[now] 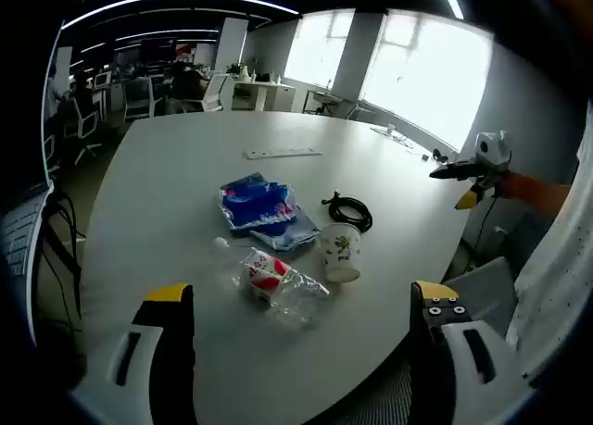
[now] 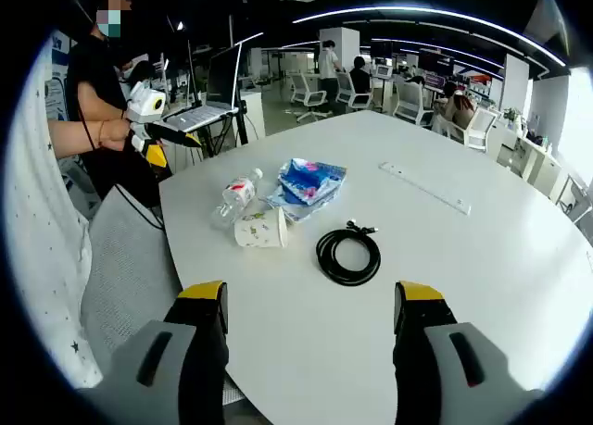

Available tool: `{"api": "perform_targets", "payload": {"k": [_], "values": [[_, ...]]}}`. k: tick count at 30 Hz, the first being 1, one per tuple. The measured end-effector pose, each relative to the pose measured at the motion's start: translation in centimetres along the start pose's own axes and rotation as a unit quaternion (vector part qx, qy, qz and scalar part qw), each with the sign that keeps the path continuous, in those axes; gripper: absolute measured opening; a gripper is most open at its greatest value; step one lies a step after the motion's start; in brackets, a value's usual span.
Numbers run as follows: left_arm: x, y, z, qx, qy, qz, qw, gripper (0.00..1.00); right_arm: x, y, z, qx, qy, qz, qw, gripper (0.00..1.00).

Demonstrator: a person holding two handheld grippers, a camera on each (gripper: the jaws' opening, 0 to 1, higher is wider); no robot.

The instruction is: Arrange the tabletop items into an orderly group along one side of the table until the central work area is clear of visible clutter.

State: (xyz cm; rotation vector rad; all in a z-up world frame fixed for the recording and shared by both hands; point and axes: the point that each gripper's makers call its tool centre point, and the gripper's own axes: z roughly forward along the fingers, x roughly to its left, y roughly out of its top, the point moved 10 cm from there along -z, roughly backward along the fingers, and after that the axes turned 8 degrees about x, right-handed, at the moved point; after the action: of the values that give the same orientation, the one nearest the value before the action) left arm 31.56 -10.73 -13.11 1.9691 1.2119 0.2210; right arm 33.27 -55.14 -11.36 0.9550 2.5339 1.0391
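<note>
I hold both tongs above the near edge of a big white desk [image 1: 167,166], and both stand released with nothing between them: the left tongs [image 1: 301,305] in the left gripper view, the right tongs [image 2: 310,300] in the right gripper view.

The clutter sits in a loose cluster on my side of the desk's middle. A clear bottle [image 1: 273,277] with a red label lies on its side; I judge it light, slippery and prone to roll, best gripped across the body. Just beside it lies a paper cup [image 2: 261,229], also tipped over: light and easily crushed, so I would pinch it gently near the rim. Behind them is a blue packet [image 1: 259,207], soft and crinkly, which should take a pinch at an edge. A coiled black cable [image 2: 348,254] lies a little apart; it is limp, and I would lift it by the coil's side. Farther off lies a long pale strip [image 1: 283,153], flat and hard to get under.

The desk looks smooth and matte. Around it is an open office with chairs, more desks, bright windows and ceiling light strips.
</note>
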Motion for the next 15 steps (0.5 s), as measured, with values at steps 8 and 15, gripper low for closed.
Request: {"api": "perform_targets", "payload": {"k": [8,15], "values": [[-0.1,-0.03,0.05,0.001,-0.001,0.002,1.0,1.0,0.1,0.0,-0.05,0.0,-0.001,-0.001,1.0,0.72],[-0.26,-0.02,0.08,0.0,-0.003,0.004,1.0,0.99,0.16,0.0,-0.06,0.0,-0.002,-0.001,1.0,0.71]]}}
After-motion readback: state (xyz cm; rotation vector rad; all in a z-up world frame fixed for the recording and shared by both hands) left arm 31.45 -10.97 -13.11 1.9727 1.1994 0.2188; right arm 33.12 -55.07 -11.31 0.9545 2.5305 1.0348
